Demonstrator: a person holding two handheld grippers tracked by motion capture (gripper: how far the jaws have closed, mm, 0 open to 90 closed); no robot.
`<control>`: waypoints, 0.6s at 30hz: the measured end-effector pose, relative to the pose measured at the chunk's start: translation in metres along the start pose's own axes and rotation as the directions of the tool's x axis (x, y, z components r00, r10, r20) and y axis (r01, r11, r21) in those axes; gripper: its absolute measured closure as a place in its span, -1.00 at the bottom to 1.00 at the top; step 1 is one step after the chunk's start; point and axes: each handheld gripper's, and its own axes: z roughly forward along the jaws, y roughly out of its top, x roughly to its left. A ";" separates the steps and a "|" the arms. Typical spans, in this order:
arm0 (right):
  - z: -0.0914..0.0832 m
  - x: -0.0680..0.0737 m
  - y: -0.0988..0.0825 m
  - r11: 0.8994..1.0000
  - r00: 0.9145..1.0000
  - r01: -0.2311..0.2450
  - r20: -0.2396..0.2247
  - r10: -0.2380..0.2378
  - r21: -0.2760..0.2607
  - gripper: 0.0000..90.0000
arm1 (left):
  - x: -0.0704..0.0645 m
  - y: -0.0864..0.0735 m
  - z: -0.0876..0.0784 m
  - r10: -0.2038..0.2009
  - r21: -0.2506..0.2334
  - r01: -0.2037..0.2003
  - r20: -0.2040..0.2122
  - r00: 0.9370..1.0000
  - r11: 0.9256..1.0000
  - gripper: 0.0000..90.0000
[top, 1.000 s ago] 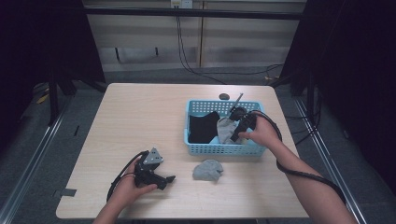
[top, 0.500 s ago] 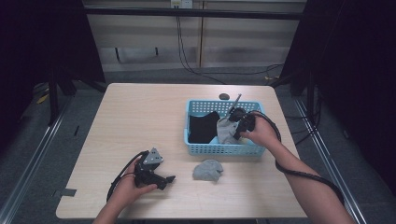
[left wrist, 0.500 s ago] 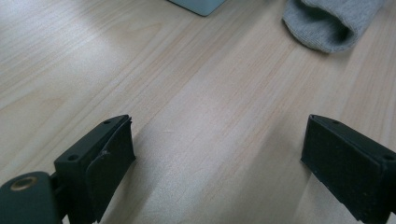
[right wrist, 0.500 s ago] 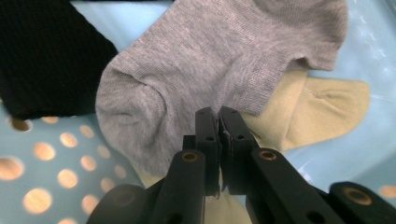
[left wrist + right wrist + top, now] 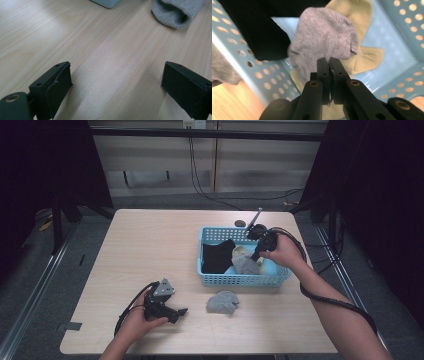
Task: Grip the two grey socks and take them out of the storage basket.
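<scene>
The right claw (image 5: 329, 65) is clamped on an edge of a soft grey knitted sock (image 5: 324, 42), its two black jaws pressed together with a fold of the fabric pinched between their tips, having just been closing on it. The grip sits at the sock's rim, which lets the rest hang loose below the tips and come free of the pile. In the high view the right claw (image 5: 256, 252) points down into a light blue perforated plastic basket (image 5: 245, 280), and the sock (image 5: 245, 265) hangs there above the other laundry: a black cloth (image 5: 217, 256) bunched in the basket's left half and a pale yellow-green sock (image 5: 364, 53) flat on the floor beneath. The work looks like emptying the basket one piece at a time, since a second crumpled grey sock (image 5: 223, 302) lies on the light wooden counter (image 5: 150, 245) just in front of the basket. The left claw (image 5: 181, 312) rests low on the counter near the front edge, well apart from the basket, its jaws standing wide apart with nothing between them, seemingly waiting; it faces that second sock (image 5: 178, 11).
</scene>
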 end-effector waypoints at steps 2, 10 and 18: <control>-0.006 0.000 0.002 1.000 1.000 0.006 0.005 -0.006 -0.004 0.95 | 0.000 0.000 0.000 0.000 0.001 0.000 0.001 1.000 1.000 -0.81; -0.022 0.000 0.007 1.000 1.000 0.014 0.009 -0.014 -0.015 0.95 | 0.000 0.000 0.000 0.000 0.004 0.000 0.005 1.000 1.000 -0.81; -0.037 0.002 0.010 1.000 1.000 0.019 -0.008 -0.019 -0.005 0.96 | 0.000 0.000 0.000 0.000 0.004 0.000 0.005 1.000 1.000 -0.81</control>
